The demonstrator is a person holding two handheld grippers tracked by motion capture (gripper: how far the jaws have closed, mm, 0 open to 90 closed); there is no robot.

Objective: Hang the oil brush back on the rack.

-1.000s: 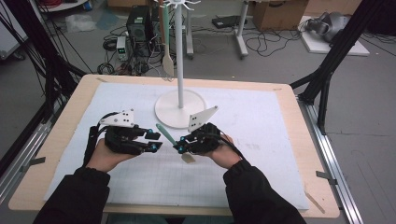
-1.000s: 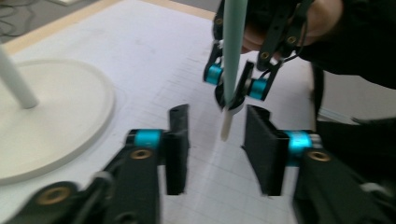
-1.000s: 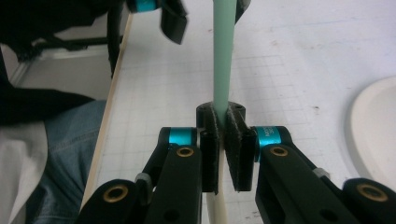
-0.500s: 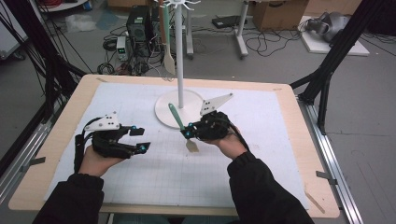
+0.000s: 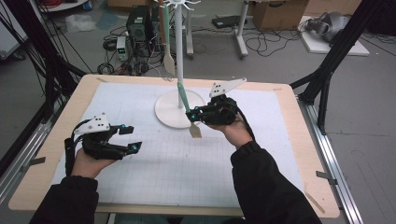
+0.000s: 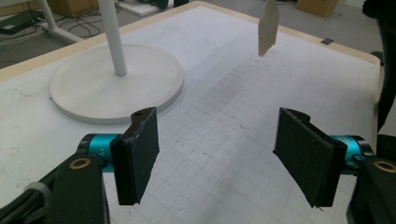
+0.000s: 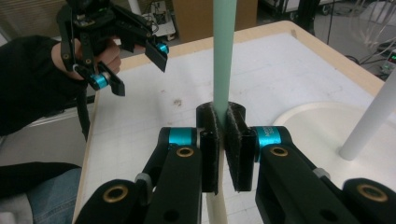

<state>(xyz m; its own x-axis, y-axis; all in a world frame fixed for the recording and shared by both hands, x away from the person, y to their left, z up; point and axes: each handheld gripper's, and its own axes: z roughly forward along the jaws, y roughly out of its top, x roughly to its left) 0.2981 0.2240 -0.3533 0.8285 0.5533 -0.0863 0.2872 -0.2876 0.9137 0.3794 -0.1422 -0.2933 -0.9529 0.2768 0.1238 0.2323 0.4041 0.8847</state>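
Comparing with 1 second earlier, your right gripper (image 5: 193, 116) has risen toward the stand base (image 5: 164, 113), carrying the green-handled spatula (image 5: 185, 100) clear of the mat (image 5: 187, 163); its jaws are clamped on the handle, blade hanging below. Your left gripper (image 5: 130, 137) has drawn away to the left; its jaws have just been opening and stand wide with nothing between them. Count 2 spatulas: 1 held, 1 second spatula (image 5: 165, 42) hanging on the stand.

Left gripper (image 5: 127, 138) agape, right gripper (image 5: 192, 115) clamped
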